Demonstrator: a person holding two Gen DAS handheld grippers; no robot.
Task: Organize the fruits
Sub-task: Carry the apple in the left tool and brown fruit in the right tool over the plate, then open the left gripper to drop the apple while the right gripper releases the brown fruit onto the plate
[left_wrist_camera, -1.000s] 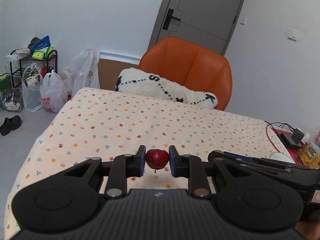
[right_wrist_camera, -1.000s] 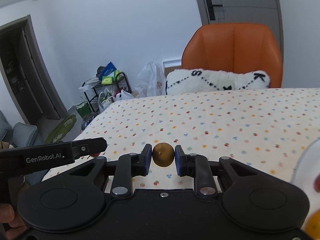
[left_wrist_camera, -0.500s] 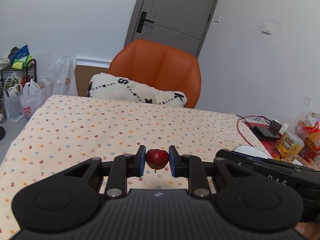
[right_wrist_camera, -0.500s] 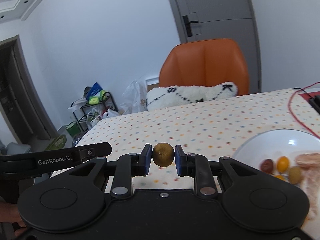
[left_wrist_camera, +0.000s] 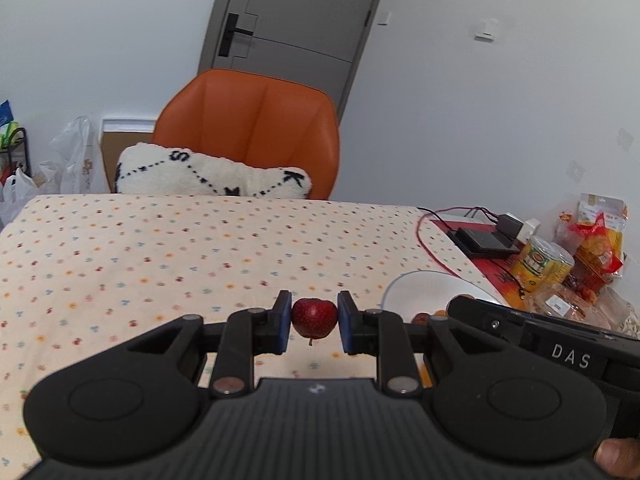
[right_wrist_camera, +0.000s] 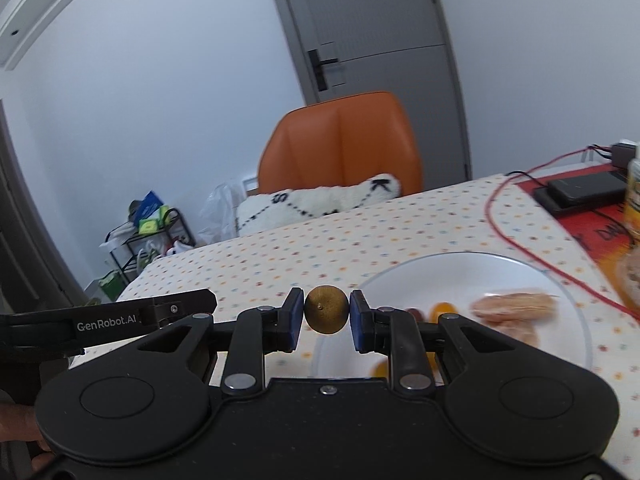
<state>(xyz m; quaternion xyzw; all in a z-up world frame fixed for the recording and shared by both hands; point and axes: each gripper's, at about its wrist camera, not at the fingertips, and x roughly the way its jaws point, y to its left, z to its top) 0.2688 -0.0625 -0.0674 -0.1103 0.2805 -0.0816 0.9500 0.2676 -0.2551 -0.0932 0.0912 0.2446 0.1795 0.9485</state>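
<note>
My left gripper [left_wrist_camera: 314, 323] is shut on a small red fruit [left_wrist_camera: 314, 317] with a short stem, held above the dotted tablecloth [left_wrist_camera: 160, 248]. My right gripper [right_wrist_camera: 326, 317] is shut on a round brownish-gold fruit [right_wrist_camera: 326, 315]. A white plate [right_wrist_camera: 472, 280] lies just right of the right gripper and holds a small orange fruit [right_wrist_camera: 441, 308], a dark red one [right_wrist_camera: 414, 313] and a pale pink piece [right_wrist_camera: 516, 308]. In the left wrist view the same plate [left_wrist_camera: 424, 292] shows at right, partly hidden behind the right gripper's body.
An orange chair [left_wrist_camera: 248, 128] with a white fluffy cushion [left_wrist_camera: 212, 176] stands at the table's far edge. A red cable [right_wrist_camera: 520, 232], black devices [left_wrist_camera: 480, 240], a yellow can [left_wrist_camera: 544, 260] and snack packets [left_wrist_camera: 596, 236] crowd the right end. Bags and a rack [right_wrist_camera: 148, 236] stand on the floor at left.
Both grippers swung to the right with their fruits still held. The white plate and the clutter at the table's right end have come into view.
</note>
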